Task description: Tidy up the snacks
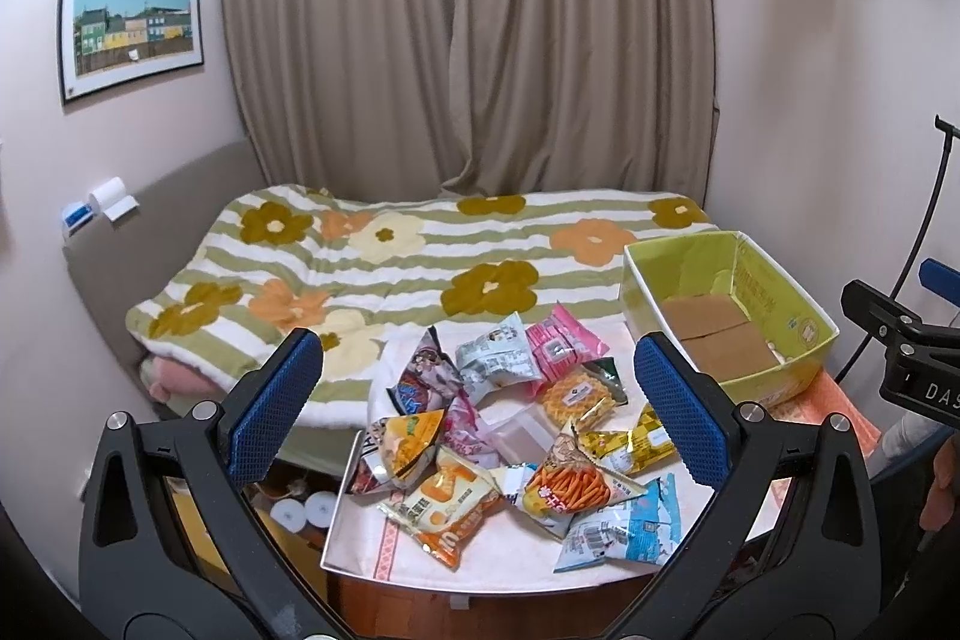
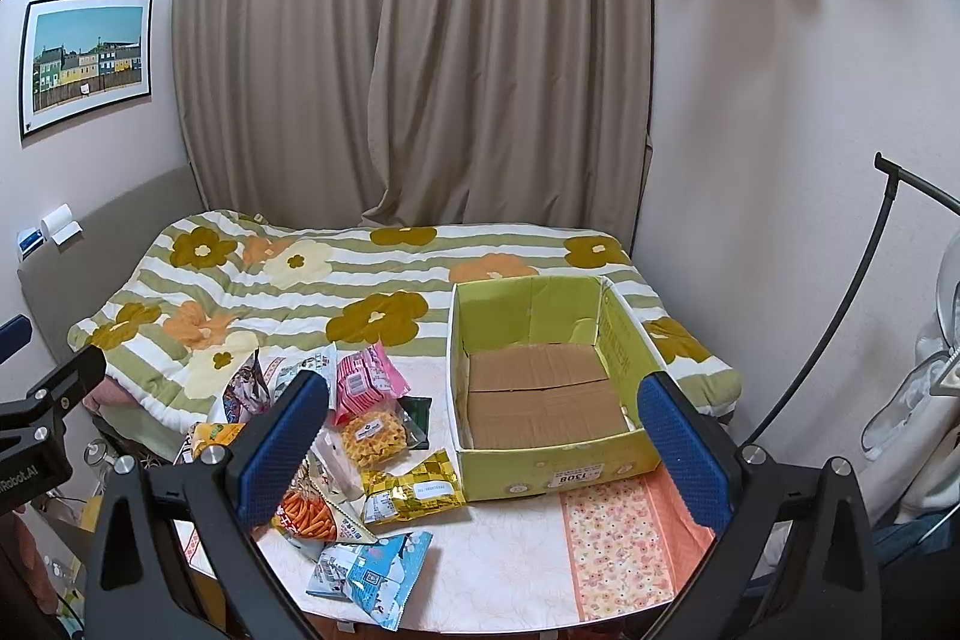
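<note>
Both the left tongs (image 1: 480,406) and right tongs (image 2: 483,445) gape wide, holding nothing. The snack packets (image 1: 510,436) overlap, so a grab might pinch two or knock one off the surface (image 2: 510,568) short of the box (image 2: 540,394).

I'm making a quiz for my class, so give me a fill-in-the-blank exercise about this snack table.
1. The green cardboard box holds ____ snacks.
2. Both the left gripper and right gripper are ____.
3. The snack pile lies to the box's ____.
4. The packet with a barcode, nearest the bed, is ____.

Answers: no; open; left; pink
</note>
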Tool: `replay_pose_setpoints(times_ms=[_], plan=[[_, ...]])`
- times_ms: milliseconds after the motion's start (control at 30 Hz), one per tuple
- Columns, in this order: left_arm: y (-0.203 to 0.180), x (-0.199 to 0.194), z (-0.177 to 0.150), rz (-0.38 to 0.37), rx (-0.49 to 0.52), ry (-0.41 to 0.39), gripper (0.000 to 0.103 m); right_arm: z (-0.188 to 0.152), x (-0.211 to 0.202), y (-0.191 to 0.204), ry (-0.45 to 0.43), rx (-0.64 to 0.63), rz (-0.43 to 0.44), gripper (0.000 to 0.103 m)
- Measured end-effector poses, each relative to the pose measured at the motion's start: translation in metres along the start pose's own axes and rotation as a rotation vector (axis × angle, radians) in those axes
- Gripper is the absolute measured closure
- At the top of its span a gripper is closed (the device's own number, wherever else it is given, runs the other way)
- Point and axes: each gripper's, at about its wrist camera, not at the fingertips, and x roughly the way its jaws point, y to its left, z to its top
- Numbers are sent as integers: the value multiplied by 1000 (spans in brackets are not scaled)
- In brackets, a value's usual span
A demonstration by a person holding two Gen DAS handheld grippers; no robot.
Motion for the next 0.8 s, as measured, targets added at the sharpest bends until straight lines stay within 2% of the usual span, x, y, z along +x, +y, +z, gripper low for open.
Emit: replay_pose_setpoints(times_ms=[233,800], plan=[[5,1,0,-6,-26,1,0,0,0,0,1,2,0,0],[5,1,1,4,-21,3,0,1,0,3,4,1,2,0]])
